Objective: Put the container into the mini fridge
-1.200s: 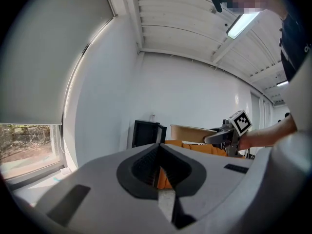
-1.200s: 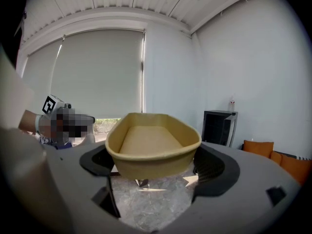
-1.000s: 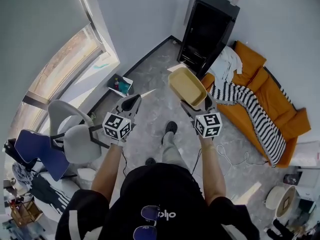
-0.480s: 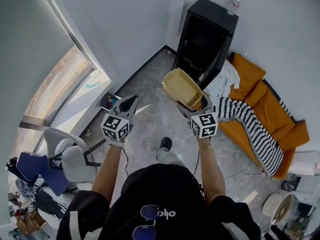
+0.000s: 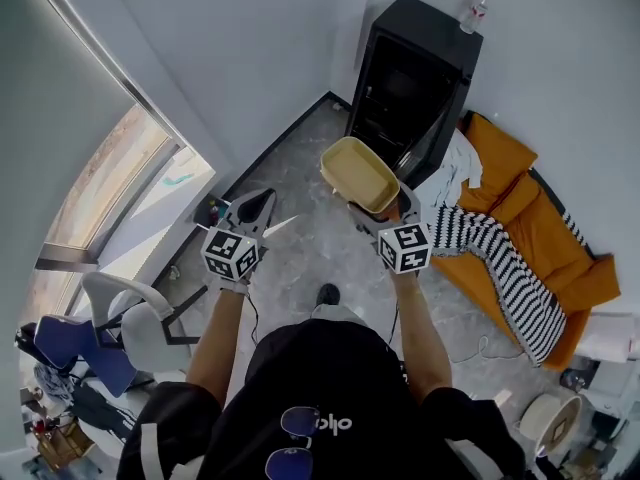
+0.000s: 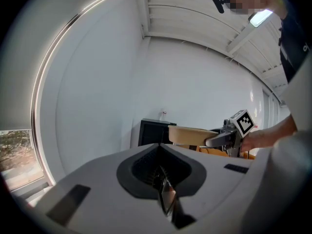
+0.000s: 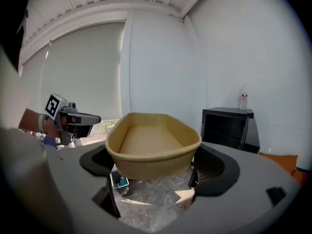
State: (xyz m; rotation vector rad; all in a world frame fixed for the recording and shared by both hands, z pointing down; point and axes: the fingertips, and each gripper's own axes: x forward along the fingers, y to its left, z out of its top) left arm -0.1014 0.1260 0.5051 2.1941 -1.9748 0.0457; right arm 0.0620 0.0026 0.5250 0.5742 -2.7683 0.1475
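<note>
A beige open-topped container [image 5: 360, 175] hangs in the air, my right gripper [image 5: 381, 208] shut on its near wall. In the right gripper view the container [image 7: 153, 147] fills the space between the jaws of the right gripper [image 7: 153, 178]. The black mini fridge [image 5: 415, 73] stands in the room's corner ahead, its door [image 5: 432, 140] ajar; in the right gripper view the fridge [image 7: 229, 128] lies ahead to the right. My left gripper [image 5: 257, 208] is to the left of the container, shut with nothing in it. In its own view the left gripper [image 6: 163, 199] has its jaws together.
A water bottle [image 5: 472, 13] stands on top of the fridge. An orange sofa [image 5: 545, 218] with a striped blanket [image 5: 500, 258] and a white cloth lies to the right. Office chairs [image 5: 130, 318] stand at the left, a small bin [image 5: 207, 208] by the window wall.
The person has walked towards the fridge; it now sits larger and closer. The container has moved forward with the right gripper. The left gripper stays shut beside it.
</note>
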